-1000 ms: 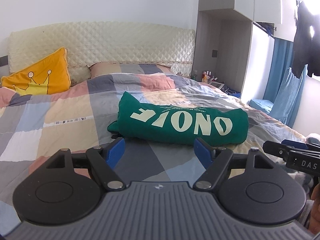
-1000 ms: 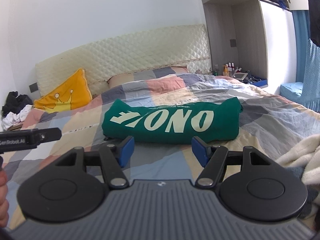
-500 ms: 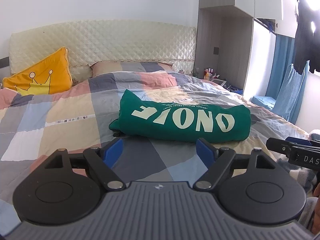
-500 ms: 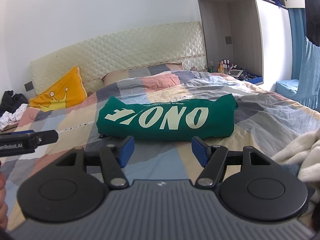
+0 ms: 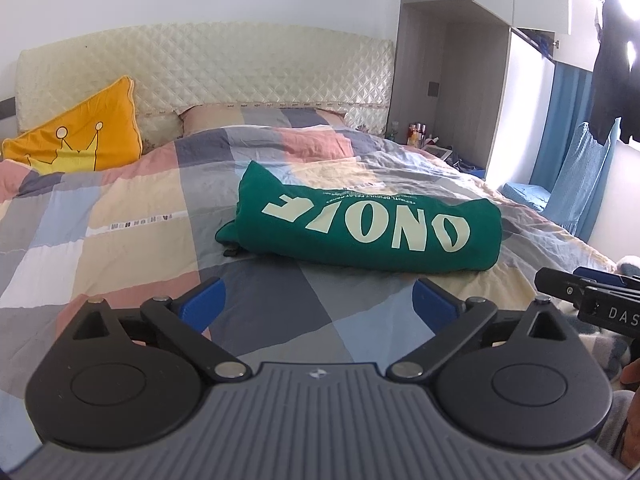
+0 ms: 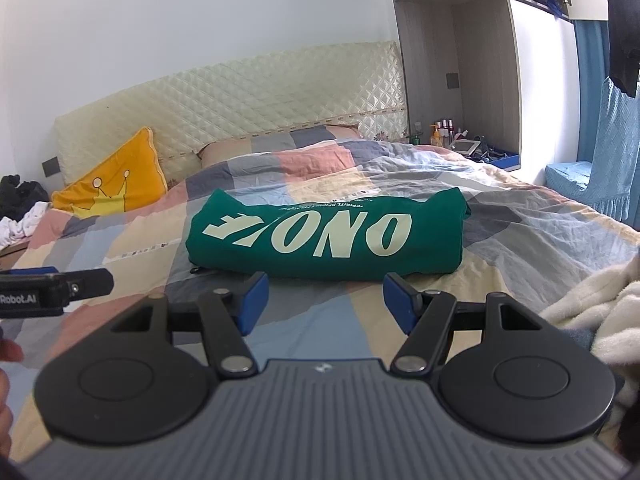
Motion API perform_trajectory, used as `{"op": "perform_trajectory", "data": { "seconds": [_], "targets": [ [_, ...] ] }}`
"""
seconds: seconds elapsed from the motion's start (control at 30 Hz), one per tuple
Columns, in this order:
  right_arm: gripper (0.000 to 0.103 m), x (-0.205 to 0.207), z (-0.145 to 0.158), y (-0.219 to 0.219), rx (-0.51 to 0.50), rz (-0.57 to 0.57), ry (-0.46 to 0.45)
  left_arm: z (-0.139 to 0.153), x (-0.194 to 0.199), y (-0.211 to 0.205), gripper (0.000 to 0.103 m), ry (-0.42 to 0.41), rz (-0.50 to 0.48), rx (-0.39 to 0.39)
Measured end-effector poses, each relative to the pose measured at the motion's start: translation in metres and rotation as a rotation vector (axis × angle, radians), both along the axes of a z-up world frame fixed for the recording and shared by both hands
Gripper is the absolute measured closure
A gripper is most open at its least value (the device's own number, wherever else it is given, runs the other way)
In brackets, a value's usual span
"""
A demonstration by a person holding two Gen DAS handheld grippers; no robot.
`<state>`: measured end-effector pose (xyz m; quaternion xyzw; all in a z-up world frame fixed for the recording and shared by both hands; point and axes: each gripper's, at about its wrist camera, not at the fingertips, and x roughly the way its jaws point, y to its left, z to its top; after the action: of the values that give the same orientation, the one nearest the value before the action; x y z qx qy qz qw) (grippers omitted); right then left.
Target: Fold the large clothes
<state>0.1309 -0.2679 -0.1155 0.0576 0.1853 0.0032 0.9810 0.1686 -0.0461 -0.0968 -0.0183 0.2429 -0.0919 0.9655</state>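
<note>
- Shirt (image 5: 368,228): green, pale lettering, lies folded into a compact oblong on the quilt (image 5: 132,240), mid-bed, long side across both views. Lettering reads upside down from here.
- Judgement: fold looks finished or nearly so; the step in hand seems to be release and back-off, or a last tidy of the bundle.
- To do it well: keep both tools low and clear of the near edge, so no fingertip snags the top layer and drags the fold open.
- If one more fold is wanted, take the two short ends at once, pinch through all layers, lift evenly, lay one end over the other.
- Watch the small dark bit poking out under the left end of the shirt; I cannot tell what it is.
- Left gripper (image 5: 318,300): jaws have just been opening and now stand wide apart. Nothing between them, only quilt beyond. Short of the shirt, not touching it.
- Right gripper (image 6: 326,300): jaws apart, narrower than the left, empty. Tips just short of the shirt's near edge; no contact visible.
- Each tool shows at the edge of the other's view, side by side.
- Pillow (image 5: 80,140), yellow, at the headboard, well apart from the shirt.
</note>
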Motion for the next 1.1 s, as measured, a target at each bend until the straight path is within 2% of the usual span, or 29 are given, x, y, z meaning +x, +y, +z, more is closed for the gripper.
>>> {"op": "perform_trajectory", "data": {
  "seconds": [0.07, 0.1, 0.17, 1.1],
  "targets": [
    [0.033, 0.0008, -0.0003, 0.0005, 0.0, -0.002, 0.003, -0.0002, 0.0001, -0.0009, 0.001, 0.006, -0.001, -0.003],
    [0.019, 0.0009, -0.0008, 0.0005, 0.01, 0.0, 0.003, -0.0003, 0.0004, -0.0011, 0.001, 0.007, -0.003, -0.003],
    [0.001, 0.001, -0.0013, -0.0005, 0.03, 0.003, -0.004, -0.0002, 0.0005, -0.0023, 0.001, 0.01, -0.003, 0.0],
    [0.0, -0.0048, -0.0012, 0.0034, -0.002, -0.036, -0.021, -0.001, -0.0014, -0.0073, 0.001, 0.011, 0.002, 0.012]
  ]
}}
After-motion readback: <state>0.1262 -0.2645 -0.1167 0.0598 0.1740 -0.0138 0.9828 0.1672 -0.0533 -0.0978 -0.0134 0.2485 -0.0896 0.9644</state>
